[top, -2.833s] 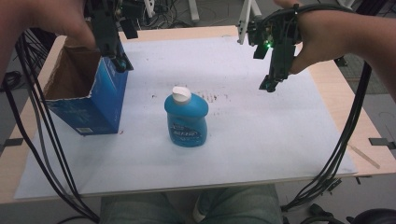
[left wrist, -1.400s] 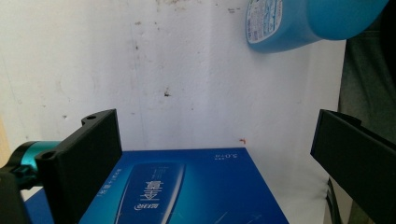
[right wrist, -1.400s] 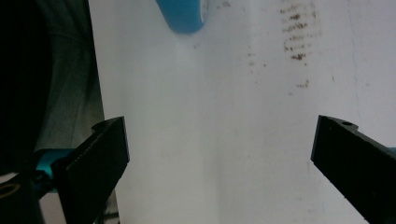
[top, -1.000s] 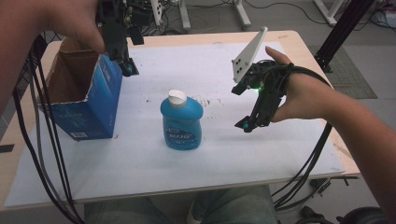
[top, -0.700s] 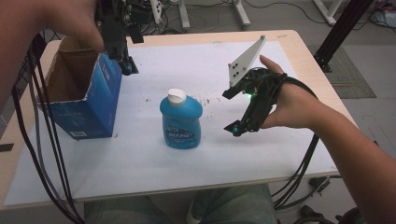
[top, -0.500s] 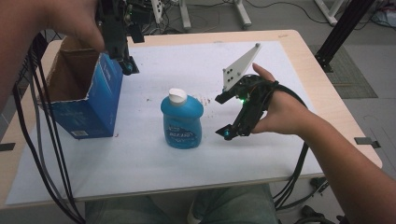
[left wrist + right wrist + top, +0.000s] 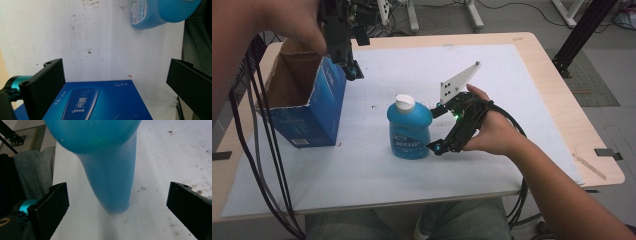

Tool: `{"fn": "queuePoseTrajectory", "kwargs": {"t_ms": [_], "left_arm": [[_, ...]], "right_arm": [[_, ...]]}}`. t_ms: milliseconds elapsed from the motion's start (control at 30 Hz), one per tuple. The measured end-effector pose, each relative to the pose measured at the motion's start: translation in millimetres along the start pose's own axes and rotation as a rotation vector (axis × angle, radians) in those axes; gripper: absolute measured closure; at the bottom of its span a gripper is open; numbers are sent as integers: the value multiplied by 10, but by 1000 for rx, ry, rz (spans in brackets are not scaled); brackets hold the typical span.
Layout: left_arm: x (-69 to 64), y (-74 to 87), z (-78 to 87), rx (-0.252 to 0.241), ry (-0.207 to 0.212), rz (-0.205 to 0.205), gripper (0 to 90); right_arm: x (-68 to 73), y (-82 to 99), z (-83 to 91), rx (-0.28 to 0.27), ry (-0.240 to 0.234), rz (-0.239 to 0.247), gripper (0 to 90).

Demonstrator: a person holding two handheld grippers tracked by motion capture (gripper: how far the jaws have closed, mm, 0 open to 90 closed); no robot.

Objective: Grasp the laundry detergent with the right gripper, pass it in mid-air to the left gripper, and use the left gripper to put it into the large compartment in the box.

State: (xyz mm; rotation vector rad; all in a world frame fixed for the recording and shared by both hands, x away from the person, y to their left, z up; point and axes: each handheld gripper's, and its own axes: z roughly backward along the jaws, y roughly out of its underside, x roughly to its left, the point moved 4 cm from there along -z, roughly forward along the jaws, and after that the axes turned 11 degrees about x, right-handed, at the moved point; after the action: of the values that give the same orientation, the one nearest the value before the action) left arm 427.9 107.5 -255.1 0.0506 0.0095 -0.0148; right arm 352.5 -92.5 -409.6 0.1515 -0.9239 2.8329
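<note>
A blue bottle (image 7: 408,131) with a white cap (image 7: 404,103) stands upright mid-table. My right gripper (image 7: 435,130) is level with it on its right side, open, the jaws reaching toward its body. In the right gripper view the bottle (image 7: 110,172) stands close in front of the wide gap of the right gripper (image 7: 117,195), touching neither jaw. An open blue carton (image 7: 307,107) stands at the left. My left gripper (image 7: 350,71) hangs open just above its right wall; between the jaws of the left gripper (image 7: 113,75) lies the carton's blue face (image 7: 100,105), and the bottle (image 7: 160,11) shows farther off.
A white sheet (image 7: 512,90) with dark specks covers the wooden table (image 7: 562,100). Black cables (image 7: 259,150) trail down the left side. A black stand leg (image 7: 579,35) rises beyond the far right corner. The person's knees (image 7: 412,225) sit at the front edge.
My right gripper has come down and leftward from the far right of the table to the bottle's side. The left gripper, carton and bottle have stayed put.
</note>
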Motion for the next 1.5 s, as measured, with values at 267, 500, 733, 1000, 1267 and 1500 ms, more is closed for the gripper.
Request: {"fn": "queuePoseTrajectory", "kwargs": {"t_ms": [267, 500, 733, 1000, 1267, 1500], "left_arm": [[-2, 14, 7, 2, -4, 1, 18], [-8, 35, -6, 1, -4, 6, 18], [-11, 51, -6, 1, -5, 4, 18], [-12, 64, -19, 1, -5, 10, 18], [-8, 73, -34, 5, -6, 10, 18], [-8, 70, -45, 5, -7, 11, 18]], "right_arm": [[-8, -29, -143, -31, -21, -2, 33], [-19, -59, -228, -88, -38, -5, 33], [-18, -87, -308, -129, -46, -19, 33], [-11, -115, -357, -175, -29, -24, 35], [-11, -117, -371, -200, -10, -14, 73], [-7, -109, -393, -201, -6, -7, 145]]}}
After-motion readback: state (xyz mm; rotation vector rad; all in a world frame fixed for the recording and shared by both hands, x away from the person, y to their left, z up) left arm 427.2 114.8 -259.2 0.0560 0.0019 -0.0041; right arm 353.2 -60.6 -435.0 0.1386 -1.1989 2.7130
